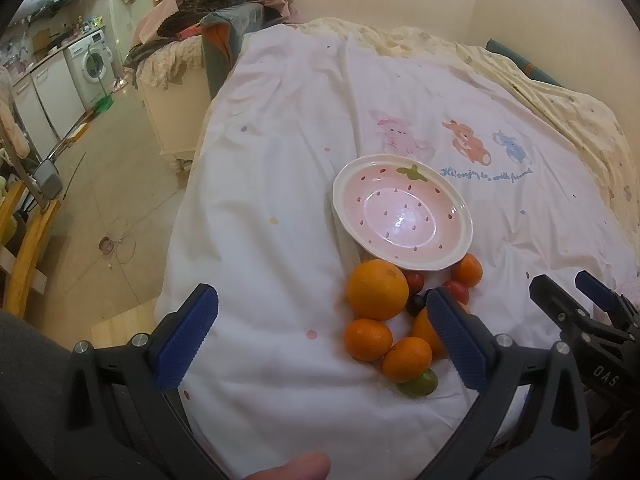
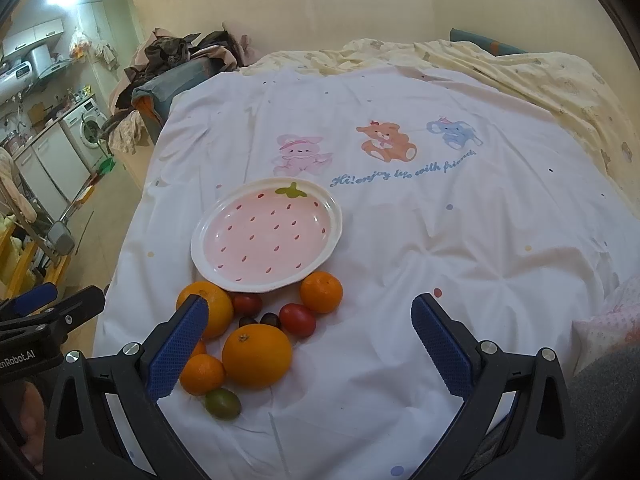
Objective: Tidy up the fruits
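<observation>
A pink strawberry-pattern plate [image 1: 352, 184] [image 2: 208, 220] lies empty on the white bedspread. Just in front of it sits a cluster of fruit: a large orange [image 1: 377, 290] [image 2: 257, 356], several small mandarins [image 1: 368, 339] [image 2: 321, 292], red cherry tomatoes [image 2: 297, 320] and a green tomato [image 1: 420, 383] [image 2: 223, 403]. My left gripper [image 1: 322, 316] hovers open above the bedspread, its right finger over the fruit pile. My right gripper [image 2: 310, 326] is open too, with the fruit near its left finger. Neither holds anything.
The white bedspread [image 2: 440, 240] with cartoon animals covers a bed; a yellowish quilt [image 2: 540, 76] lies at the back. Piled clothes [image 1: 216, 4] sit at the bed's far left corner. Floor and a washing machine [image 1: 94, 64] lie left. The right gripper's tips [image 1: 568, 292] show at right.
</observation>
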Available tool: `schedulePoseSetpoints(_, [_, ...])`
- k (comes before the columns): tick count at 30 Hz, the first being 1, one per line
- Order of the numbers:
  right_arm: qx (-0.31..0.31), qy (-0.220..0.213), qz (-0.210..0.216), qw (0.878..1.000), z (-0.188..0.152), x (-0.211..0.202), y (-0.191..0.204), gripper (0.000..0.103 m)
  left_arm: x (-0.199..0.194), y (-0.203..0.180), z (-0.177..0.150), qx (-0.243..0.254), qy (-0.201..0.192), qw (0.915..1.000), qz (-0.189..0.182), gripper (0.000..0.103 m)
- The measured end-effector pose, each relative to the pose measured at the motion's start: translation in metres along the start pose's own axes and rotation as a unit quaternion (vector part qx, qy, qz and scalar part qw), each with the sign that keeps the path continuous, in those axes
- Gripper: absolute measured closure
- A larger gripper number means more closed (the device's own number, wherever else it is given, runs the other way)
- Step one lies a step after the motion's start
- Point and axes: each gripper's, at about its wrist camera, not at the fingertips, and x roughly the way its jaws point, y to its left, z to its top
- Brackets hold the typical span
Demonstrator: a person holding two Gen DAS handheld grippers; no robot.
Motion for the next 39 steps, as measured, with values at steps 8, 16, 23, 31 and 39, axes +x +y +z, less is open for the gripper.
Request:
schedulePoseSetpoints(8, [0.0,0.0,-0.001,1.0,0.0006,-0.0006,0.0,0.0,-0.0045,0.0028,0.0052,-0.002,0.002,1.0,0.0,0.0])
schedulePoseSetpoints(16, [0.001,0.0,0.0,1.0,0.0004,-0.0009,-0.0014,0.0,-0.0051,0.0027,0.0056,-0.003,0.002,1.0,-0.003,0.0])
schedulePoseSetpoints(23, [0.002,0.0,0.0,1.0,0.0007,-0.0013,-0.0017,0.0,-0.005,0.0025,0.0054,-0.002,0.002,1.0,-0.002,0.0])
schedulePoseSetpoints(31, [0.003,0.0,-0.001,1.0,0.0015,-0.0013,-0.0039,0.0,-0.0049,0.0031,0.0055,-0.002,0.002,1.0,-0.003,0.0])
schedulePoseSetpoints(39, [0.002,0.0,-0.001,1.0,0.0012,-0.0012,-0.0035,0.0,-0.0048,0.0032,0.0057,-0.003,0.003,1.0,-0.002,0.0])
